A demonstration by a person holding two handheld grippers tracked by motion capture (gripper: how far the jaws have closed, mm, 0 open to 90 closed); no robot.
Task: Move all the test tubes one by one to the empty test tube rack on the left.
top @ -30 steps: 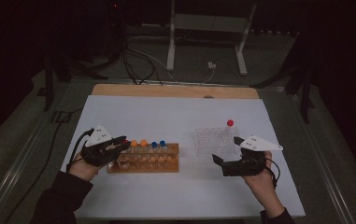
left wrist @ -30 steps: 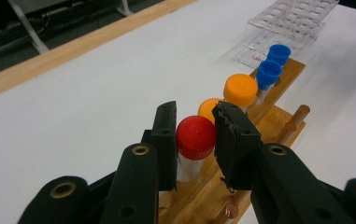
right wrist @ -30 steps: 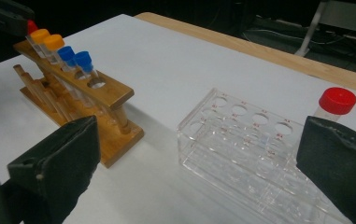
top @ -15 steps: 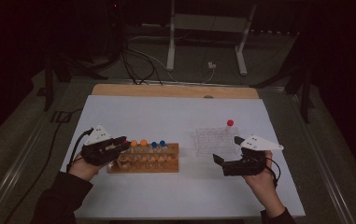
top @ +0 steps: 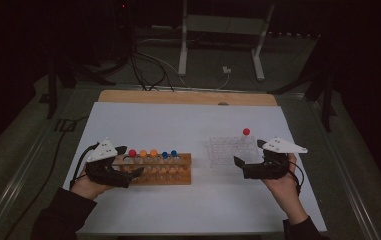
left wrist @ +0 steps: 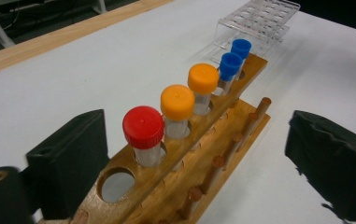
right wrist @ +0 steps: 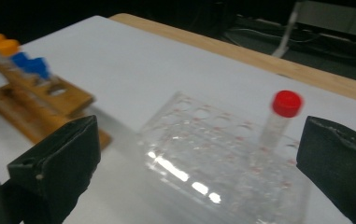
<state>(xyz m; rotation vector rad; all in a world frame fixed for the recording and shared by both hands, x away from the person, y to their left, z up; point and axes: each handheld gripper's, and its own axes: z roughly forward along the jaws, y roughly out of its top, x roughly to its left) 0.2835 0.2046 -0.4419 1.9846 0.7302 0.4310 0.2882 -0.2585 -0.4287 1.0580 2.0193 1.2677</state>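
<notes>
A wooden rack (top: 160,170) (left wrist: 199,154) holds a red-capped tube (top: 132,153) (left wrist: 144,133), two orange-capped tubes (left wrist: 178,109) and two blue-capped tubes (left wrist: 231,65) in a row. My left gripper (top: 130,161) (left wrist: 196,126) sits at the rack's left end. Its jaws have just been opening and now stand wide, with the red-capped tube between them, untouched. At the right, a clear plastic rack (top: 228,150) (right wrist: 213,154) carries one upright red-capped tube (top: 246,135) (right wrist: 281,116). My right gripper (top: 249,152) (right wrist: 199,140) is open beside that rack, holding nothing.
Everything rests on a white sheet (top: 188,125) over the table, with a wooden strip (top: 188,97) along the far edge. Beyond the table, cables and a metal stand (top: 223,45) lie on the dark floor. One empty hole (left wrist: 116,184) shows at the wooden rack's near end.
The left gripper's jaws have spread apart, and the red cap now shows at the rack's left end. Both hands stayed where they were; the right gripper looks unchanged.
</notes>
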